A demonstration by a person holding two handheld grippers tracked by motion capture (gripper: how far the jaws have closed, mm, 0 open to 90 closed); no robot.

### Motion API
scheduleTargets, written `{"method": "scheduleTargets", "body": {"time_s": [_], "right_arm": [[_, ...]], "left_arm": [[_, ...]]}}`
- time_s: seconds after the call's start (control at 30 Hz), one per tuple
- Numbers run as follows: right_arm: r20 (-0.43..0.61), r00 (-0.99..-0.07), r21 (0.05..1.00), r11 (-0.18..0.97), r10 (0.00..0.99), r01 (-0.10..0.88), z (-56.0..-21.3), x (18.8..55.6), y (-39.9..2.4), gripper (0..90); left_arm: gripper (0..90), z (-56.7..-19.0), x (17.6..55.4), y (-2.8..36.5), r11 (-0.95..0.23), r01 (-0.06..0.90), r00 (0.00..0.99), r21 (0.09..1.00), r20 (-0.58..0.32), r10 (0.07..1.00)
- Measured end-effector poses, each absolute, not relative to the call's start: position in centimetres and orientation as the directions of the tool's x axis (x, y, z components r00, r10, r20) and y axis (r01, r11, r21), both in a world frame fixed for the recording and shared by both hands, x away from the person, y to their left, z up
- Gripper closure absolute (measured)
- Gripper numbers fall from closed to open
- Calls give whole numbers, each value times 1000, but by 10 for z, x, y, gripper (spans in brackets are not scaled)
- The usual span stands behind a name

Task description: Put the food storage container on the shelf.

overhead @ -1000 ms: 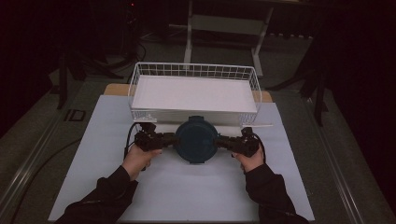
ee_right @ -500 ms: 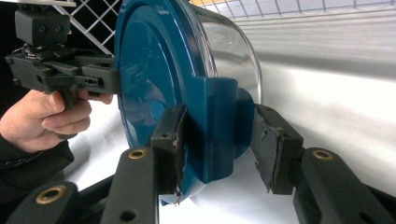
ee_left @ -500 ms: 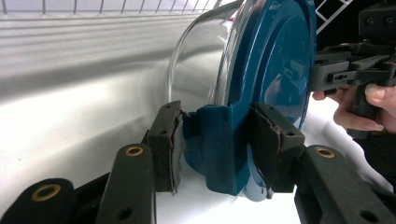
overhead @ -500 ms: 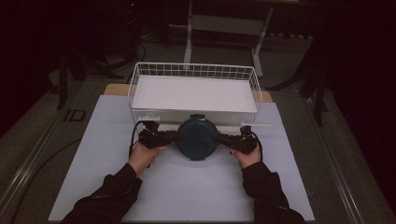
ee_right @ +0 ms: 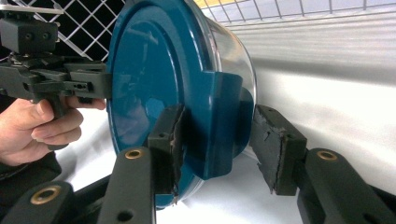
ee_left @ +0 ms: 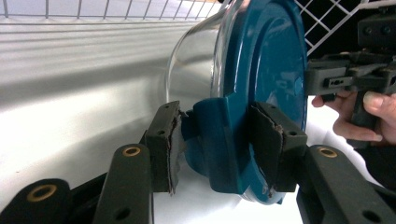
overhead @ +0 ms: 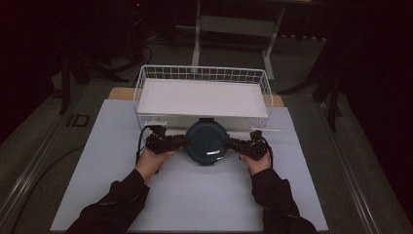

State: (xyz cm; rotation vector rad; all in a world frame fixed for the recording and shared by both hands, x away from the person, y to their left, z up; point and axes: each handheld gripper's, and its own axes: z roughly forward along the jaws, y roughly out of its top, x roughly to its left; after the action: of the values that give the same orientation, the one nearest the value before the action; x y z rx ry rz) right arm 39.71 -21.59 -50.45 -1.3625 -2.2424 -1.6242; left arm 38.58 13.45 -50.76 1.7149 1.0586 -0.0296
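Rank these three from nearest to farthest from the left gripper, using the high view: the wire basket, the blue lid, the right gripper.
1. Blue lid: held at its left edge by the left gripper.
2. Wire basket: just behind, its front wall close above the gripper.
3. Right gripper: across the lid, at its right edge.
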Motion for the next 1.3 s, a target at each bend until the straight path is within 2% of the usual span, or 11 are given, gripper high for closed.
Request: {"method": "scheduleTargets", "body": {"time_s": [0.27,0.43,0.53,0.77,0.83,0.9,1.0,1.17,1.27,1.3], "right_arm": [[473,-589,756,42,656,653,-501,398,-210,519],[435,-581,777,40,688,628,-500,401,-208,454],[421,-572,786,32,705,618,-499,403,-207,457],[396,-560,797,31,728,603,-497,404,-204,470],[406,-557,792,25,725,610,-496,400,-203,457],[398,-562,797,29,725,603,-494,396,-203,442],[384,-571,806,37,726,590,-490,389,-202,437],[372,-597,818,53,711,573,-479,372,-200,438],[368,-620,820,72,692,568,-474,361,-196,444],[366,-629,821,81,686,565,-473,357,-194,449]], "left_arm": [[504,-507,387,131,-34,607,602,794,-432,672],[445,-507,390,131,-24,596,588,802,-416,693],[412,-508,392,131,-13,588,579,809,-410,705],[400,-505,391,129,-26,597,567,802,-399,720],[353,-505,389,130,-50,583,590,811,-380,712],[261,-505,386,131,-64,567,630,821,-382,677],[214,-502,380,131,-37,581,624,813,-415,661],[122,-493,369,133,-66,540,664,839,-376,646],[9,-489,359,133,-77,538,682,839,-379,626],[9,-487,356,134,-78,534,685,842,-376,624]]}}
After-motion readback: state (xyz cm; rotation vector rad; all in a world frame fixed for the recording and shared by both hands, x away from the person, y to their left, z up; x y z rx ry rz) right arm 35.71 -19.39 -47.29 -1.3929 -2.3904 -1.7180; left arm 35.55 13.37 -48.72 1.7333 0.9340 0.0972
